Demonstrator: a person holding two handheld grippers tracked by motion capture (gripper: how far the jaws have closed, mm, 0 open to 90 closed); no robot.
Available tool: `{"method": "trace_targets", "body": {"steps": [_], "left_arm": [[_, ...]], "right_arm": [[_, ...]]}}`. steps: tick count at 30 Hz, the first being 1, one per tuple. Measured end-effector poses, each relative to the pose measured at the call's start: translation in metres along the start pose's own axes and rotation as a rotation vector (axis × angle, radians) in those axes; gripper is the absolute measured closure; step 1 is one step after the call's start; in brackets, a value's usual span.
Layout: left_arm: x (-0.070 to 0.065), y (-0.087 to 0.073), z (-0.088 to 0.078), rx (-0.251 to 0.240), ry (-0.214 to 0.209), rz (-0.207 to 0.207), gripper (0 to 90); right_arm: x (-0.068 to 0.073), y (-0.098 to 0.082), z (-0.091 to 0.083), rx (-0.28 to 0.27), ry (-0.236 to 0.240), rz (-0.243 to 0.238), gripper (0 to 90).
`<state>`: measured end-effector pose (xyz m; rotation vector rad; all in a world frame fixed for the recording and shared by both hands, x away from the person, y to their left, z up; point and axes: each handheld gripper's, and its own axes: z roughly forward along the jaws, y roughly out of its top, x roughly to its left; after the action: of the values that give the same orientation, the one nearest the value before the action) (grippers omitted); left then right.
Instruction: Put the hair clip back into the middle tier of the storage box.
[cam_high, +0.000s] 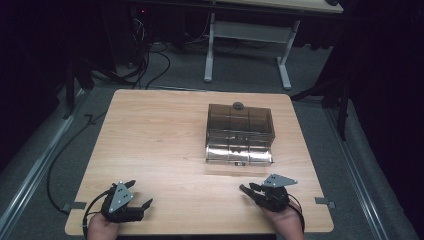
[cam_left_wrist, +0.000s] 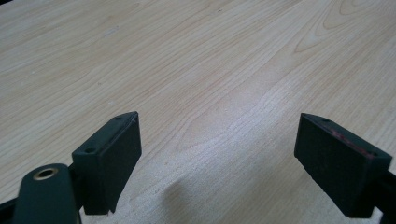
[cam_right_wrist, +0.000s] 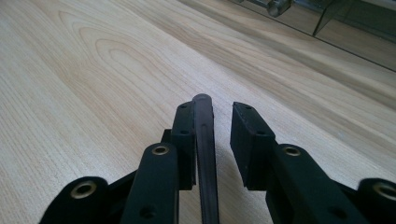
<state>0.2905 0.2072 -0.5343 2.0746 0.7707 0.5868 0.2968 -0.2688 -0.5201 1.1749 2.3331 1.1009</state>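
We take the rod (cam_right_wrist: 204, 140) as the thing in hand; it is slim, dark and round-tipped, and it lies lengthwise between the fingers (cam_right_wrist: 250, 140) of the right gripper (cam_high: 248, 189), near the surface's (cam_high: 160, 140) edge closest to the person. In the right gripper view it leans against the finger at 9 o'clock, while the finger at 3 o'clock stands clear of it with a gap; so the fingers are slightly parted and pinch nothing. We cannot tell what the rod is made of, nor where its hidden end goes below the gripper.

We judge it light and stiff; its smooth round body will likely roll or slide out of a loose hold, so the flat pads should close squarely across its width, back from the tip, with the rod lined up along the fingers as it is now.

The left gripper (cam_high: 141, 192) rests at 9 o'clock from the right one, its fingers spread wide over bare wood.

The smoky clear box (cam_high: 240, 131) sits between 11 and 12 o'clock from the right gripper, well apart; its lid carries a small knob (cam_high: 238, 105). The thin walls look hard, slick and easy to crack; we would take it by the knob or across the two sides.
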Motion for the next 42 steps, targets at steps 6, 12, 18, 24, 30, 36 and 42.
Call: {"method": "trace_targets", "body": {"steps": [6, 12, 18, 24, 30, 36, 42], "left_arm": [[0.0, 0.0, 0.0, 0.002, -0.009, 0.006, 15.1], [0.001, 0.001, 0.001, 0.003, -0.02, 0.007, 15.1], [0.0, 0.0, 0.0, -0.007, -0.019, 0.014, 15.1], [0.0, 0.0, 0.001, 0.0, -0.017, 0.01, 15.1], [0.0, 0.0, 0.001, -0.001, -0.018, 0.01, 15.1], [0.0, 0.0, 0.0, -0.007, -0.019, 0.013, 15.1], [0.0, 0.0, 0.0, -0.006, -0.024, 0.015, 15.1]], "right_arm": [[0.003, 0.0, 0.002, 0.006, 0.003, -0.009, 70.6], [0.004, 0.001, 0.002, 0.009, 0.003, -0.002, 70.3], [0.004, 0.002, 0.002, 0.006, -0.002, 0.005, 70.2], [0.004, 0.005, 0.001, 0.039, 0.018, 0.007, 66.8], [0.003, 0.011, -0.001, 0.102, 0.021, 0.003, 64.9], [0.001, 0.016, -0.003, 0.19, 0.022, 0.001, 62.5], [0.003, 0.02, -0.002, 0.273, 0.003, -0.028, 60.9]]}}
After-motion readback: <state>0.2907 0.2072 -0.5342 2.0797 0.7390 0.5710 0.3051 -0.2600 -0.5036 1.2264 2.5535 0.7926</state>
